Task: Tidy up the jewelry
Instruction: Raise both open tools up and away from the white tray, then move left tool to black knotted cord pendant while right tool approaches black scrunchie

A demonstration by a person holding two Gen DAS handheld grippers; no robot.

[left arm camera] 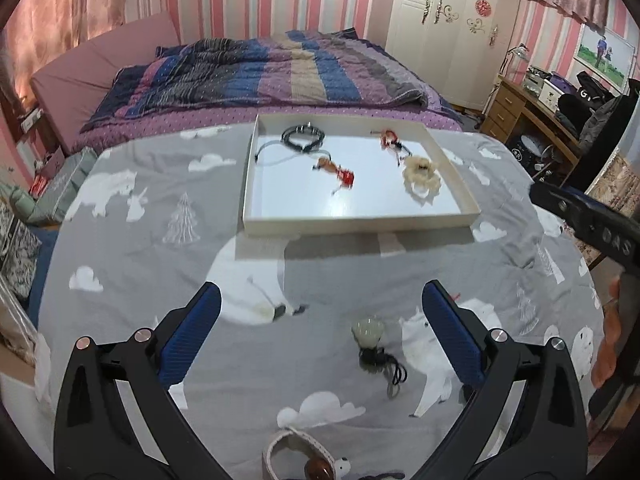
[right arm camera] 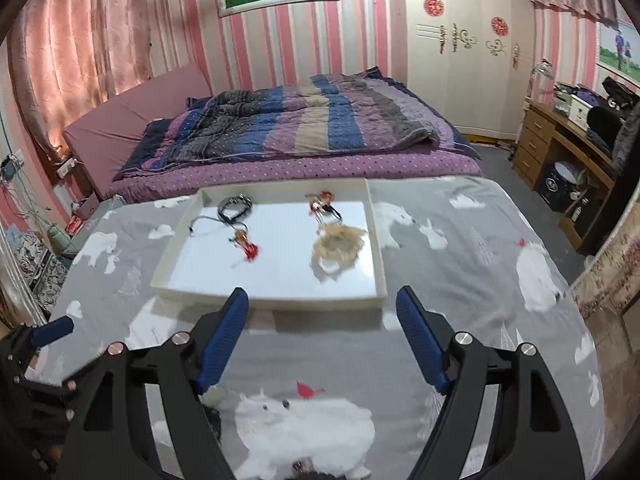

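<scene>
Left wrist view: left gripper (left arm camera: 320, 320) released, blue-padded jaws wide apart, hovering over grey polar-bear-print cloth (left arm camera: 140, 280). Pale round-bead pendant on black cord (left arm camera: 370, 340) lies on cloth between fingers, toward 2 o'clock. Shallow white rectangular tray (left arm camera: 360, 224) at 12 o'clock holds black cord bracelet (left arm camera: 302, 138), red-orange charm (left arm camera: 340, 172), cream fluffy scrunchie (left arm camera: 422, 174).

Right wrist view: right gripper (right arm camera: 322, 304) released, jaws spread, nothing between; same tray (right arm camera: 276, 300) at 12 o'clock, just beyond fingertips.

Pink-striped walls (right arm camera: 288, 36), striped quilted bed (right arm camera: 304, 120), white wardrobe (right arm camera: 464, 80).
</scene>
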